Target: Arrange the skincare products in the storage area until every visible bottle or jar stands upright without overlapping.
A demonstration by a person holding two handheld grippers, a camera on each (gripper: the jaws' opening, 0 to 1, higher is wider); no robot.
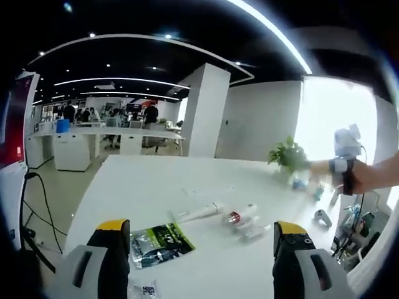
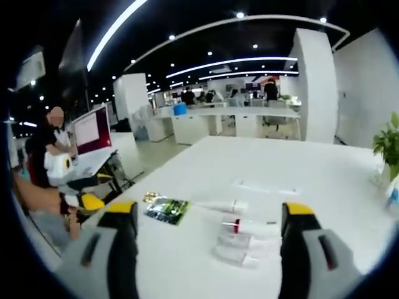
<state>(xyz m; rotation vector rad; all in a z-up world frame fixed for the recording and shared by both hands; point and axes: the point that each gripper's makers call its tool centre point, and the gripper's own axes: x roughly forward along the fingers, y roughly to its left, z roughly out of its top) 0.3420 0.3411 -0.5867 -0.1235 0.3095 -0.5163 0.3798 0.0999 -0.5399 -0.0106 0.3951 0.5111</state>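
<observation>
Skincare products lie flat on the white table, none upright. In the left gripper view I count a long white tube, a white bottle with a red band and a clear-looking bottle just beside it, all close together. In the right gripper view the same cluster reads as four pieces: the long white tube, the red-banded bottle, and two pale bottles and side by side below it. One green and black sachet lies near the cluster, apart from it; its printing is too blurred to read. A second small white packet sits at the table edge, writing illegible.

Left gripper has its yellow-tipped jaws spread wide with nothing between them. Right gripper likewise stands wide apart, empty, above the table with the cluster showing between its jaws.

One potted green plant stands at the far side of the table, and small blurred items lie near it
</observation>
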